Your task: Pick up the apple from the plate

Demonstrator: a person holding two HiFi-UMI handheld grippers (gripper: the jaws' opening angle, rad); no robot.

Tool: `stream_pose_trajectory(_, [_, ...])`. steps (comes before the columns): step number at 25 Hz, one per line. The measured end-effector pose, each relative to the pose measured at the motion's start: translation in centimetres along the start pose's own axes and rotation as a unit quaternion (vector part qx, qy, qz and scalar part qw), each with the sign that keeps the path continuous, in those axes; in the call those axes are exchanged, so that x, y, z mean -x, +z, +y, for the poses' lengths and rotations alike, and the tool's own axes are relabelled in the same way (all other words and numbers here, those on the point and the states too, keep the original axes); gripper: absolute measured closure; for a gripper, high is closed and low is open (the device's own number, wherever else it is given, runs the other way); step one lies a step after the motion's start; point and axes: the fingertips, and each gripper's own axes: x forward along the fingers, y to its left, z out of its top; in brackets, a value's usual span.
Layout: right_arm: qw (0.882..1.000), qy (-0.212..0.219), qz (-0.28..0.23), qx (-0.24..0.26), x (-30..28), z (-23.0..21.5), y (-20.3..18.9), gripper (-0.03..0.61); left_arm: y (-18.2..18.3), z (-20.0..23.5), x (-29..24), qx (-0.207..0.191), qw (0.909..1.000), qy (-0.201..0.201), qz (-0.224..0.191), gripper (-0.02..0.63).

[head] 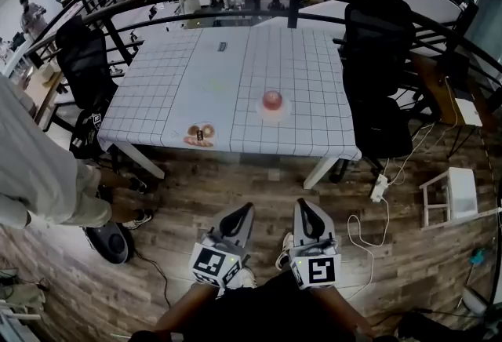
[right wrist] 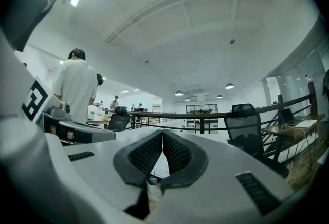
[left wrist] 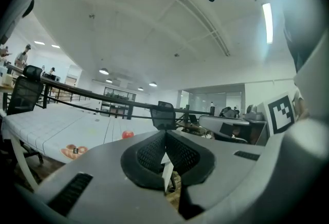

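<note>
Your two grippers sit lowest in the head view, side by side above the wooden floor and well short of the table (head: 180, 81). Your left gripper (head: 243, 211) has its jaws pressed together with nothing between them; its own view (left wrist: 165, 133) shows the dark pads meeting. Your right gripper (head: 306, 207) is the same, its pads closed tip to tip on nothing (right wrist: 162, 133).

One plate (head: 272, 114), small and pale, rests on the checked tablecloth right of centre, towards the near edge. It holds one red apple (head: 272, 100), which no gripper touches. From your left gripper view the apple (left wrist: 127, 134) shows as a small red spot far across the tabletop.

Near the table's front edge, left of the plate and well apart from it, lies a cluster of brownish rounds (head: 199, 135) with a small dark item among them; you cannot tell whether a dish lies under them. One small dark object (head: 223, 46) rests towards the far edge.

Two black office chairs flank the table, one at the left (head: 82, 58), one at the right (head: 376, 27). One person in light clothing (head: 39, 168) stands at the left.
</note>
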Motion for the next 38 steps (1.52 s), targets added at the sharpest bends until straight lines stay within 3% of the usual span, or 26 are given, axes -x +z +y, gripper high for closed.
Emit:
stream_pose_trajectory(6, [1.000, 0.020, -0.005, -0.021, -5.0, -4.4, -0.4, 0.555, 0.8, 1.5, -6.2, -0.002, 0.9993, 0.023, 0.028, 0.592])
stream_pose_trajectory(10, [0.999, 0.024, -0.018, -0.035, -8.3, -7.7, 0.0, 0.555, 1.8, 2.2, -10.5, -0.010, 0.9995, 0.028, -0.004, 0.592])
stream_pose_trajectory(17, [0.998, 0.054, -0.017, -0.032, -11.7, -11.7, -0.3, 0.555, 1.4, 2.9, -15.9, -0.021, 0.9988, 0.042, 0.014, 0.592])
stream_pose_trajectory(27, [0.996, 0.091, -0.004, -0.024, -14.2, -14.7, -1.8, 0.555, 0.5, 3.2, -20.9, -0.027, 0.9972, 0.061, 0.033, 0.592])
stream_pose_trajectory(38, [0.996, 0.079, 0.010, -0.026, -18.6, -16.3, -2.5, 0.555, 1.2, 5.2, -24.6, -0.021, 0.9980, 0.048, 0.034, 0.592])
